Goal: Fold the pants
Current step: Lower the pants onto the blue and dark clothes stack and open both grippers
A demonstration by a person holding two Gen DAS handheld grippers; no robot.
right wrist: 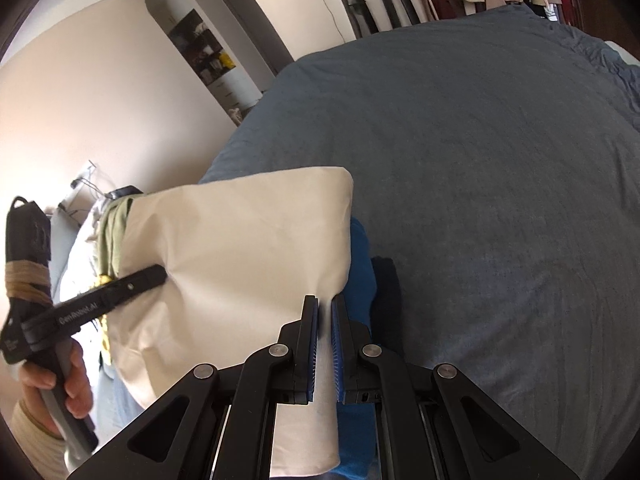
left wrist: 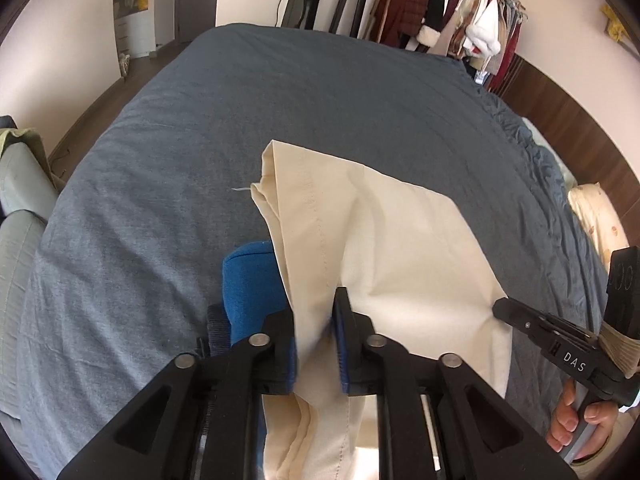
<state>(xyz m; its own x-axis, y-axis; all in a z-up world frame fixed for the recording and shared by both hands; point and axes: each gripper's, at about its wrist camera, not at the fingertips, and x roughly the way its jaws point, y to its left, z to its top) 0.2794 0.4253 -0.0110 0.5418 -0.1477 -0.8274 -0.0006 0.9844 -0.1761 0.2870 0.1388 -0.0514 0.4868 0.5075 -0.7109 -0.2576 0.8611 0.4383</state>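
The cream cotton pants (left wrist: 384,248) were held above the grey-blue bed (left wrist: 200,140), clamped by both the left hand-held gripper (left wrist: 316,344) and right hand-held gripper (right wrist: 325,344), the cloth extending toward twelve o'clock.

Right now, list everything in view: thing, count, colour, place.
pants: one, cream, held up over the bed's near edge by both tongs
bed cover: one, grey-blue, spread over the bed
blue garment: one, bright blue, on the bed under the pants
dark garment: one, navy, beside the blue one
clothes rack: one, mixed reds and whites, by the far wall
green cloth: one, olive, left of the bed
left tongs: black with blue pads, shut on pants
right tongs: black with blue pads, shut on pants
hands: two, each gripping a handle
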